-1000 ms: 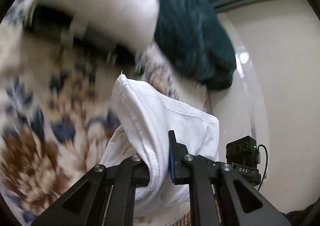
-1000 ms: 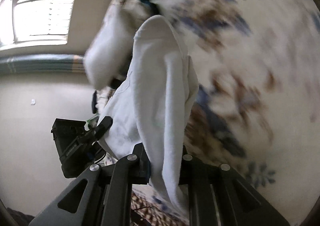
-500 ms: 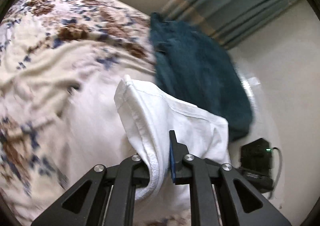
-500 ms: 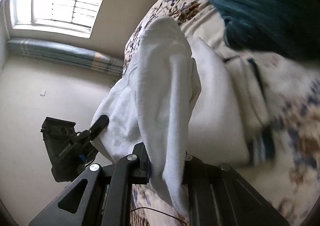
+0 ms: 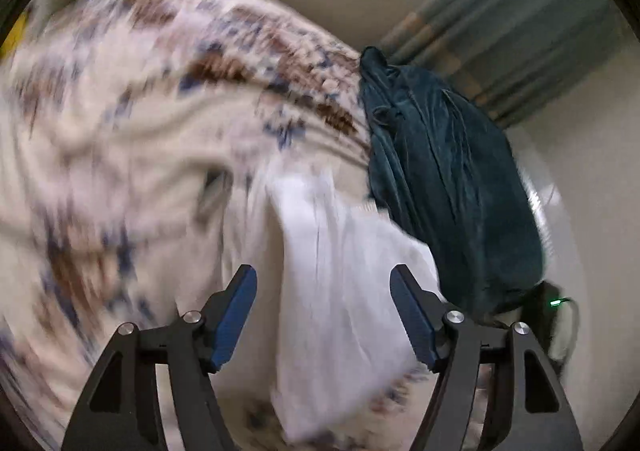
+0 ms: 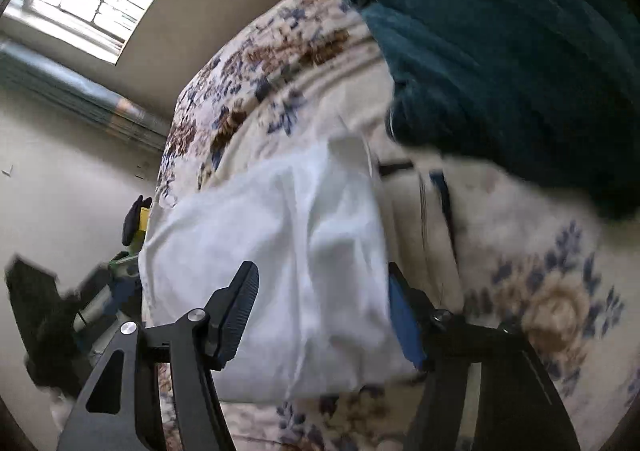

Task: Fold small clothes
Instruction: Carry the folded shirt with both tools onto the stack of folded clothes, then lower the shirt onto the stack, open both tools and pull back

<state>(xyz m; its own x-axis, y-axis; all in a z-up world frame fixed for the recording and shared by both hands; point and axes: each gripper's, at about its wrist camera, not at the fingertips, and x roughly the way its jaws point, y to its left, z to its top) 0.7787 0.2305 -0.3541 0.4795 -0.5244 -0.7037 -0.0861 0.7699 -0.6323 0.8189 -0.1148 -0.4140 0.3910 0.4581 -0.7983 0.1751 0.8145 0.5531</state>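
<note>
Left wrist: left hand-held gripper (image 5: pixel 323 305) agape, right hand-held gripper (image 6: pixel 323 301) agape, white garment (image 5: pixel 344 291) between fingers, unclamped

No readable text, label, brand, number or sign appears in either view. The black device (image 5: pixel 558 315) at the lower right of the left wrist view shows only a small green light, with any marking on it too blurred to read. The dark device (image 6: pixel 36 315) at the lower left of the right wrist view is smeared by motion, and nothing on it can be made out. The floral bedspread (image 6: pixel 280 51), the white garment (image 6: pixel 280 251) and the teal cloth (image 6: pixel 500 31) carry no lettering that can be seen.
</note>
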